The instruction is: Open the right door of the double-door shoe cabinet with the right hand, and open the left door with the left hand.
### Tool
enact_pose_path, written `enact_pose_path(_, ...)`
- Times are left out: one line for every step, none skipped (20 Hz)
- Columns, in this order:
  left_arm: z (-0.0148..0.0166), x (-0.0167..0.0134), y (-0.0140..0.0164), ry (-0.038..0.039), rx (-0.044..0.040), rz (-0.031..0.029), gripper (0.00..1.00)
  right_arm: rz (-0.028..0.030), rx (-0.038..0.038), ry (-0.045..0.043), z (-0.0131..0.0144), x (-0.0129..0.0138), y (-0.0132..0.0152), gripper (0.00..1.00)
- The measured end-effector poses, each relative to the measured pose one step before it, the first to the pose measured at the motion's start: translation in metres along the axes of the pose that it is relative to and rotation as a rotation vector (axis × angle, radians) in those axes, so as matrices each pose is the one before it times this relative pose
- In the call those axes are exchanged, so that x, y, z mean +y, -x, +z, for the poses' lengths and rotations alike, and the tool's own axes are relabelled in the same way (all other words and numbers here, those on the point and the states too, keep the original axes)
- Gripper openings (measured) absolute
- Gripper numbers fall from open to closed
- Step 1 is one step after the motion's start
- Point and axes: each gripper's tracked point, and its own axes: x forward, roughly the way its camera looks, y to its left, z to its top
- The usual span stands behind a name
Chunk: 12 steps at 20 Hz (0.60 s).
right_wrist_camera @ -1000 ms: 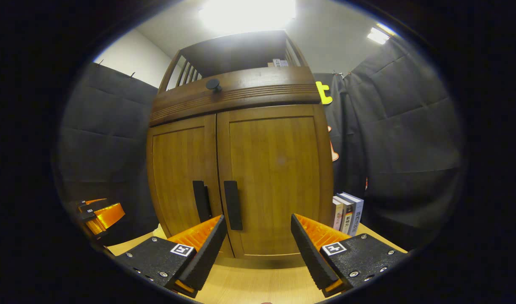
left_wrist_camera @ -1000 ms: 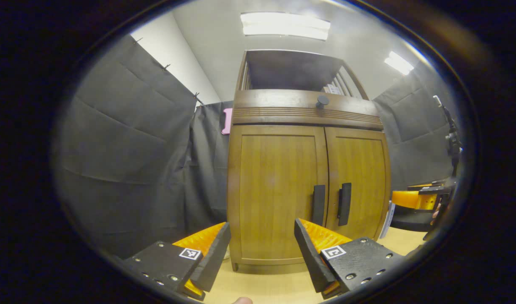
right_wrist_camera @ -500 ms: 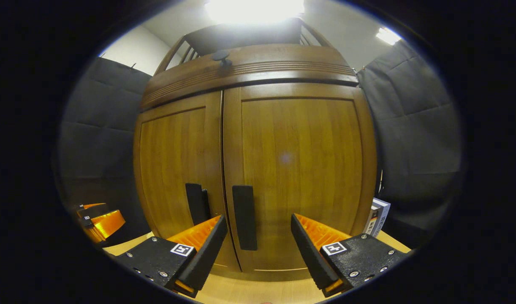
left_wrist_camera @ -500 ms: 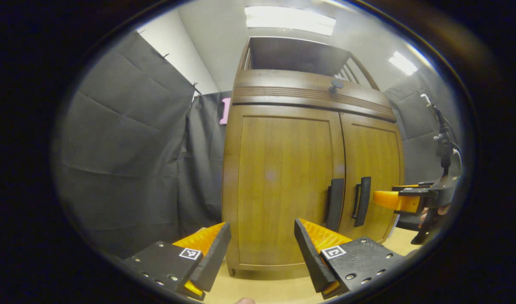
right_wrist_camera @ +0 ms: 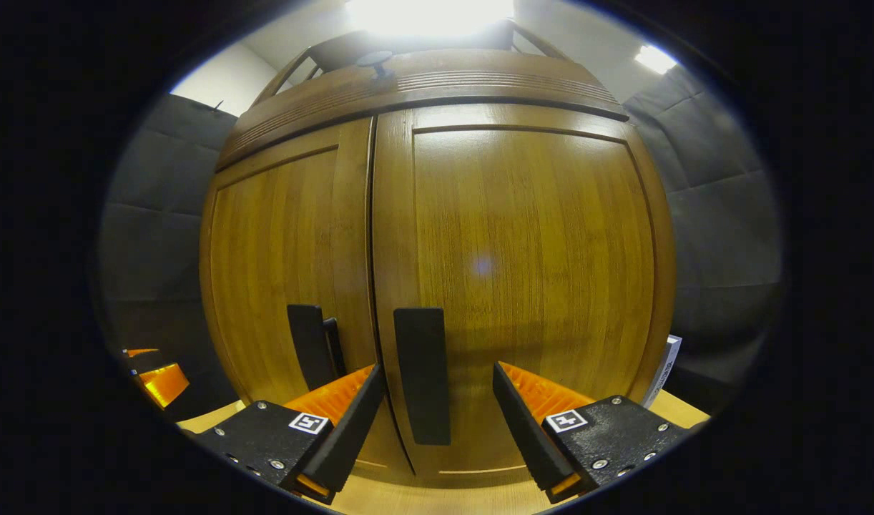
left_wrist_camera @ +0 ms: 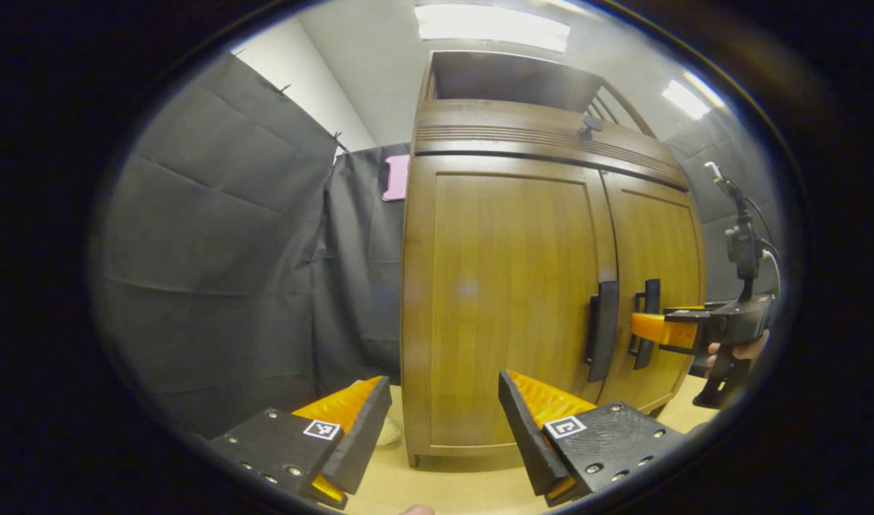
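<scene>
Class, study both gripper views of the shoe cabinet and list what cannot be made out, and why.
- Inside of the shoe cabinet: hidden in both views by its shut doors.
- Books beside it, right gripper view: cut off by the cabinet's side.
- Pale thing by the cabinet's foot, left gripper view: half hidden behind the left gripper, too small to identify.

Both views face the shoe cabinet [left_wrist_camera: 544,300]; right gripper view nearer.

You have one shoe cabinet [left_wrist_camera: 508,300], two doors [right_wrist_camera: 523,272], two handles [right_wrist_camera: 423,372], and two hand-held grippers [right_wrist_camera: 430,422].
</scene>
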Motion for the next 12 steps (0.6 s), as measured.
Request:
enact_pose_path(-0.00016, 0.00032, -0.00040, 0.00615, 0.00417, 0.00192, 0.87, 0.00384, 0.00453, -0.00117, -0.00163, 0.00143, -0.00039, 0.94)
enact_pose_path(-0.00120, 0.00066, 0.00000, 0.00278, 0.00423, 0.00341, 0.87, 0.00655, 0.00440, -0.00235, -0.00037, 0.00150, -0.00073, 0.94)
enact_pose_path(0.00044, 0.00066, -0.00035, -0.00015, 0.00376, 0.00573, 0.87, 0.00802, 0.00464, -0.00373, -0.00119, 0.00091, -0.00108, 0.92)
enact_pose_path(0.00003, 0.00013, 0.00046, -0.00155, 0.00183, 0.00764, 0.87, 0.00720, 0.00176, -0.00256, -0.00188, 0.00105, -0.00184, 0.90)
enact_pose_path(0.00116, -0.00022, 0.00006, 0.00030, 0.00068, 0.00428, 0.87, 0.00609, 0.00062, -0.00208, -0.00018, 0.00292, -0.00096, 0.85)
enact_pose_path(-0.00005, 0.00017, 0.00060, 0.00211, -0.00112, 0.00131, 0.87, 0.00441, 0.00203, -0.00302, -0.00038, 0.00174, 0.00129, 0.80)
enact_pose_path(0.00039, 0.00038, -0.00031, 0.00158, 0.00092, 0.00030, 0.87, 0.00110, 0.00360, -0.00308, -0.00038, 0.00195, -0.00093, 0.71)
enact_pose_path(-0.00090, 0.00046, 0.00043, -0.00105, 0.00120, 0.00171, 0.87, -0.00217, 0.00111, -0.00238, -0.00141, 0.00077, -0.00081, 0.64)
enact_pose_path(0.00057, 0.00067, -0.00058, -0.00243, -0.00039, 0.00319, 0.87, -0.01775, -0.00278, 0.00413, 0.00023, -0.00247, -0.00120, 0.51)
enact_pose_path(0.00117, -0.00030, 0.00093, -0.00057, 0.00142, 0.00430, 0.87, -0.01221, -0.00465, 0.00475, 0.00073, -0.00294, -0.00132, 0.48)
enact_pose_path(0.00042, -0.00036, -0.00011, 0.00304, 0.00241, -0.00016, 0.87, 0.00041, -0.00207, 0.00010, 0.00032, 0.00050, -0.00041, 0.38)
enact_pose_path(-0.00077, -0.00075, 0.00044, 0.01007, 0.00185, -0.00364, 0.87, 0.00172, -0.00069, 0.00324, -0.00017, 0.00060, -0.00002, 0.38)
